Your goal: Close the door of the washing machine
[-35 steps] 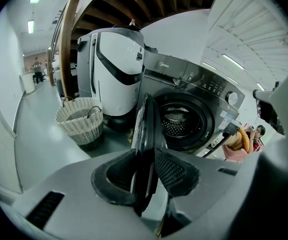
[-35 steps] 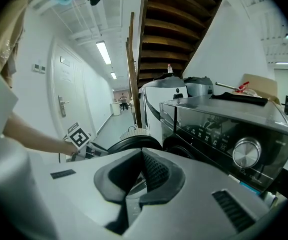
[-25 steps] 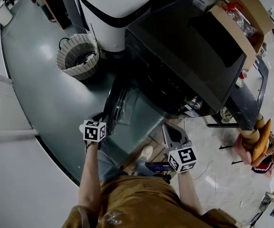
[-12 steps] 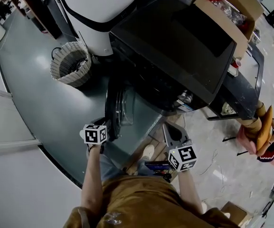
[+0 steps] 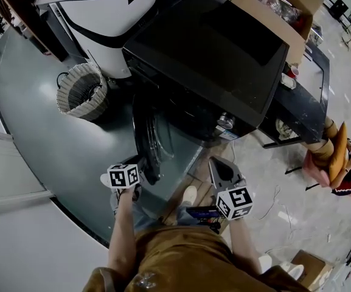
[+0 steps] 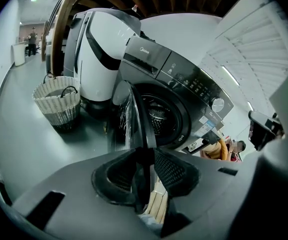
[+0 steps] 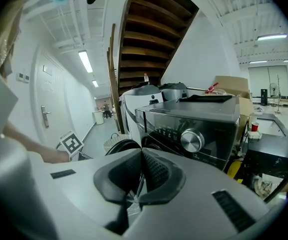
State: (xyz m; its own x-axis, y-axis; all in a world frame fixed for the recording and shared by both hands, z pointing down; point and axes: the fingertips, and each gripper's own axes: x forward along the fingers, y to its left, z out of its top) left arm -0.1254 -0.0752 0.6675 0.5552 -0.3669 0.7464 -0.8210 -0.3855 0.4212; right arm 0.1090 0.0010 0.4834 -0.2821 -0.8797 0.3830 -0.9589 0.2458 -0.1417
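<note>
The door (image 6: 136,115) stands out edge-on from the washer (image 5: 211,59) front, half open, its rim clamped between the left gripper (image 6: 146,160) pads. Grey floor (image 5: 53,157) spreads left of the washer. The right gripper (image 7: 141,178), fingers closed on nothing, hangs off the washer's front right corner. A basket (image 5: 81,90) and a white machine (image 5: 105,26) stand left of the washer, apart from the door. A box (image 5: 288,8) sits at the washer's far right.

Dim, fisheye-bent indoor views
Ceiling tube lights (image 7: 85,61) glow overhead; the grey floor (image 5: 53,139) carries soft glare; the washing machine (image 5: 205,59) top reads near-black; edges curve and darken.
</note>
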